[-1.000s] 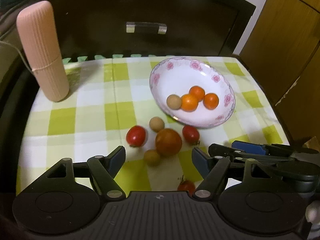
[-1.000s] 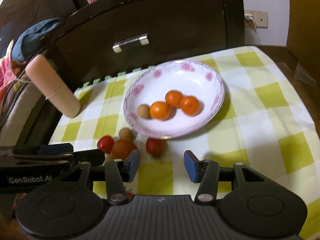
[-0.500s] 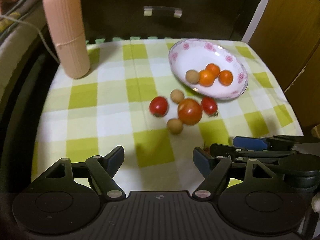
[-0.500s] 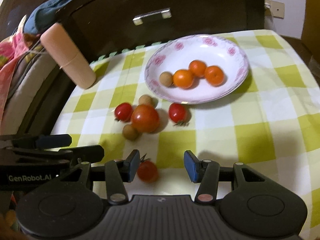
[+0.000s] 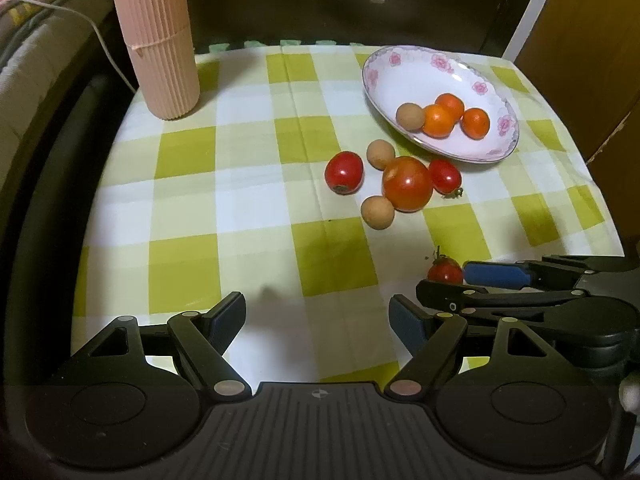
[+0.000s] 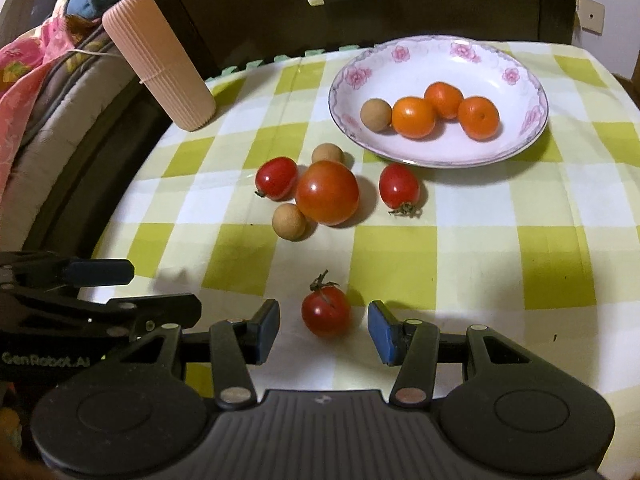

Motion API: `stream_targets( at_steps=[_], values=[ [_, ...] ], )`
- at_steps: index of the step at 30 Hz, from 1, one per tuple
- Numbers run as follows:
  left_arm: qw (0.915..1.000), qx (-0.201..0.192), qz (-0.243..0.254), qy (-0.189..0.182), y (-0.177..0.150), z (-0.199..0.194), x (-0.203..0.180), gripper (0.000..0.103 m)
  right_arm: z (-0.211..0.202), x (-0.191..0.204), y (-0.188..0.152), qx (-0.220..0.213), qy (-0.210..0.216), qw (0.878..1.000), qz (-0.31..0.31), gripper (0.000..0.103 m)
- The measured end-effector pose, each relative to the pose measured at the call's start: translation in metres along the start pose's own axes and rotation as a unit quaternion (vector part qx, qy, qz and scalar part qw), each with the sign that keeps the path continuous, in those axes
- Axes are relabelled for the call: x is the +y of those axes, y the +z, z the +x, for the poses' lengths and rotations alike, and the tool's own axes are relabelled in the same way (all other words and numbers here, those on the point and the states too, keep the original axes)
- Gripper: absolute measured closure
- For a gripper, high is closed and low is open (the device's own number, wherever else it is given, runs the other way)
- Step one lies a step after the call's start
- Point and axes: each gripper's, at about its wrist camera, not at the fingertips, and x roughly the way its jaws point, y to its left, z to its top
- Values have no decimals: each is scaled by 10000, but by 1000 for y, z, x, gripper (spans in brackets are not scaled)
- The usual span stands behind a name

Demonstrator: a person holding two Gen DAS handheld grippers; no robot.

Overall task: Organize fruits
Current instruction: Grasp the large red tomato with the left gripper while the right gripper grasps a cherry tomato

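A green-and-white checked cloth [image 6: 400,256] covers the tabletop, with a dark wooden drawer front [image 6: 360,8] behind it and a ribbed pink cylinder [image 6: 160,60] at the back left corner. The floral plate [image 6: 520,80] holds three oranges and a brown fruit (others lie loose beside it). A stemmed cherry tomato [image 6: 326,312] sits between the right gripper [image 6: 324,328]'s spread fingers, untouched. The left gripper [image 5: 316,320] is open too, over bare cloth.
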Motion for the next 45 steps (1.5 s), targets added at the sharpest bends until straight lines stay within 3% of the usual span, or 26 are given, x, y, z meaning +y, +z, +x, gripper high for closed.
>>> stream_targets(
  at_steps=[9,14,22,32,45],
  values=[
    [9999,83,-25,76,2,7,1,19,7,8,3,-57,-171,9991,-389,58],
    [9999,25,129,-43,4,11,-5,19,5,8,0,-23,-187,9986,-499,76],
    [9978,-370,415,-361,14,11,-25,20,-9,-12,-3,-129,-188,9994,-266,76],
    [9954,-553,596,-501,41,28,-46,22,-14,-31,-3,-149,-148,9998,45,76],
    [9955,-426,764,-366,64,68,-75,27,-13,-46,-1,-101,-68,9993,351,76]
  ],
)
